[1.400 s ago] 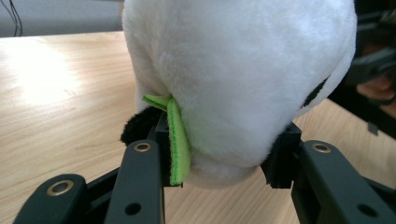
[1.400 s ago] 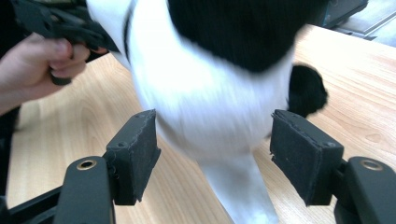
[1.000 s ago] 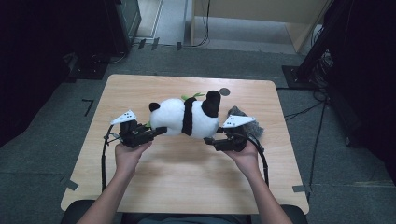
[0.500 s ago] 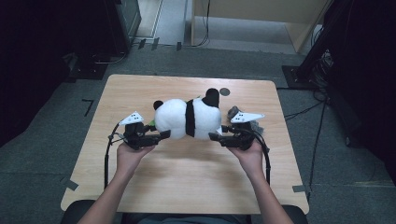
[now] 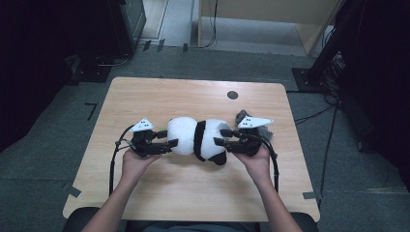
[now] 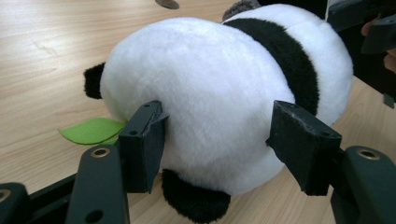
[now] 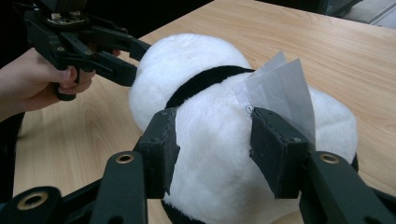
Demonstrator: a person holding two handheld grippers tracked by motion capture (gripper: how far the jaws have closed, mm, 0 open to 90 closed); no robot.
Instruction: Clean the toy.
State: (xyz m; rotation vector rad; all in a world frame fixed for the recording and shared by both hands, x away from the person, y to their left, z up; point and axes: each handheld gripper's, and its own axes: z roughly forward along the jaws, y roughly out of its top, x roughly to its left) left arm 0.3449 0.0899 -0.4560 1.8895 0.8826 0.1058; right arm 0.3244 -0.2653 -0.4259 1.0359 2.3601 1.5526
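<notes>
left gripper (image 5: 164,143): sitting at the round white end of the toy panda (image 5: 198,139), jaws standing part open around the plush; one pad is pressing into the fur, the other is standing just clear, so it is not clamping

right gripper (image 5: 223,137): sitting at the other end of the panda, jaws having just been closing with the white fur bulging between them; both pads are touching the plush and look to be taking hold

panda: lying on its side near the middle of the wooden table (image 5: 145,96), between the two grippers, black band across its body

leaf (image 6: 91,130): green felt piece poking out beside the panda, lying on the table

step: judging by the pictures, both hands are bracketing the toy for a two-sided grasp

next move: likely calling for the left jaws to be closing evenly on the fur before any lift, or the soft body will be slipping

tag (image 7: 280,86): clear plastic label sticking up from the fur; print too small to read

hard to make out: panda's face is turned away; a grey thing (image 5: 240,116) behind the right gripper is mostly covered
</notes>
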